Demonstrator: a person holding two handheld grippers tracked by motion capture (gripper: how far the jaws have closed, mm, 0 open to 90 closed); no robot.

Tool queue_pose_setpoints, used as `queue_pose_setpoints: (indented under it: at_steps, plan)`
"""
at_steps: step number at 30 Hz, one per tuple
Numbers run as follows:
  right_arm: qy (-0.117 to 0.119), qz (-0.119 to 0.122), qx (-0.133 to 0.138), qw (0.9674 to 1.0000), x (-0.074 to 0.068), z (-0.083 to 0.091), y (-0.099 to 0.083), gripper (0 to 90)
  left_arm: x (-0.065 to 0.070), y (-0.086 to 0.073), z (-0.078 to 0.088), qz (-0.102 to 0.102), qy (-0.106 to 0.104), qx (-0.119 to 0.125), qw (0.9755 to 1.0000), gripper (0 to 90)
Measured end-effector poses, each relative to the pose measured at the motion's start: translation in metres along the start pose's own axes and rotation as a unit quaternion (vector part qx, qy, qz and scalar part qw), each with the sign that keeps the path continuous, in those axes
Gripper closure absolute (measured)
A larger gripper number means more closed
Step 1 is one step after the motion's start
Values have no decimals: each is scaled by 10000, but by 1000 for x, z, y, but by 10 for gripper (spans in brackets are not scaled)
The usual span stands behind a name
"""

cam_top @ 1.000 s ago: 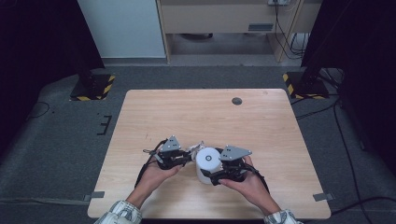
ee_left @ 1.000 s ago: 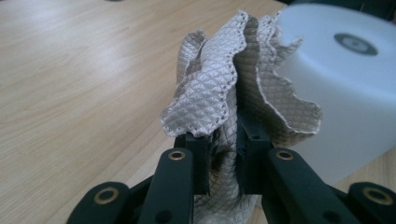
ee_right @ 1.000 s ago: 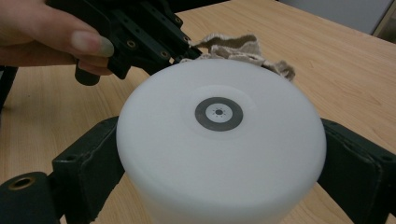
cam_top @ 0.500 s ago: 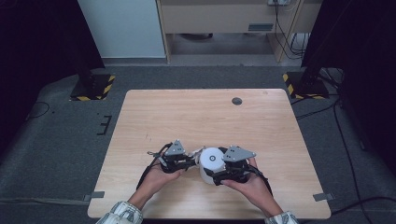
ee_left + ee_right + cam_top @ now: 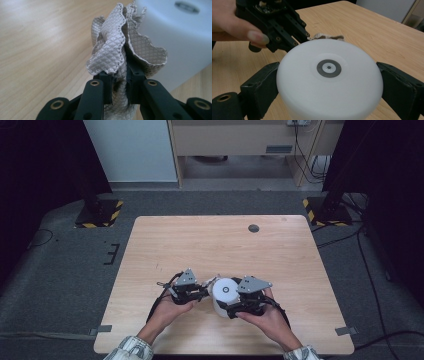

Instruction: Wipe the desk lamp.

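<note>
While the white round plastic canister (image 5: 224,293) stands upright near the front edge of the light wooden surface (image 5: 220,245), between the two hands, the right claw (image 5: 231,304) has it clamped: in the right gripper view the two black jaws press on opposite sides of the canister (image 5: 329,82), its flat top carrying a small grey ring mark in the middle. Jaws stand wide, set by the canister's width.

Pale quilted diamond-pattern cloth (image 5: 120,50) comes out at the canister's side, on the left-claw side. Left claw (image 5: 119,87) is closed tight on a bunched fold of it; the cloth fans out scalloped and crumpled above the jaw tips, with more hanging below between the jaws. Cloth sits just beside the canister wall in the left gripper view; whether it touches the wall I cannot tell.

From the right gripper view the left claw (image 5: 308,37) sits just behind the canister's top rim, a strip of the cloth (image 5: 325,37) peeking past it.

From above, the left claw (image 5: 204,292) and right claw face each other, nearly tip to tip at the canister. Small dark round grommet (image 5: 254,228) sits well apart, toward the far edge of the surface.
</note>
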State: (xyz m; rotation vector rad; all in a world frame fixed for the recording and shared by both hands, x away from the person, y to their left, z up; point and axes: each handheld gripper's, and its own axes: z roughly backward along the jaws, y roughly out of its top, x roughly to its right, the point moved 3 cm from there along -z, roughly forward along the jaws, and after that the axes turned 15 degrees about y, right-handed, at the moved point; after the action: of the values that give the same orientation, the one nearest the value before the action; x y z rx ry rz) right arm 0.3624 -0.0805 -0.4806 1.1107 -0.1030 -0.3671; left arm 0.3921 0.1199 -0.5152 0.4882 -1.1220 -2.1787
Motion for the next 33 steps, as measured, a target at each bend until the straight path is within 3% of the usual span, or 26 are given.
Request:
queue_pose_setpoints:
  at_steps: [2, 5, 9, 12, 22, 33]
  plan:
    - [16, -30, 16, 10000, 1, 0, 0, 92, 1, -3, -3, -58, 22, -144, 9999, 773]
    - [26, -13, 17, 10000, 1, 0, 0, 92, 0, -4, -4, -37, 13, -155, 9999, 774]
    - [25, 25, 28, 10000, 0, -1, 0, 92, -7, 7, 9, 340, -84, 313, 9989, 774]
    - [49, 54, 42, 10000, -1, -2, 1, 92, -8, 13, 16, 378, -104, 522, 9979, 775]
    - [92, 35, 31, 9999, 0, -2, 1, 92, -3, 0, 1, 56, -77, 41, 9999, 774]
    - [107, 68, 36, 9999, 0, -2, 1, 92, -2, -12, -12, -172, -53, -407, 9990, 774]
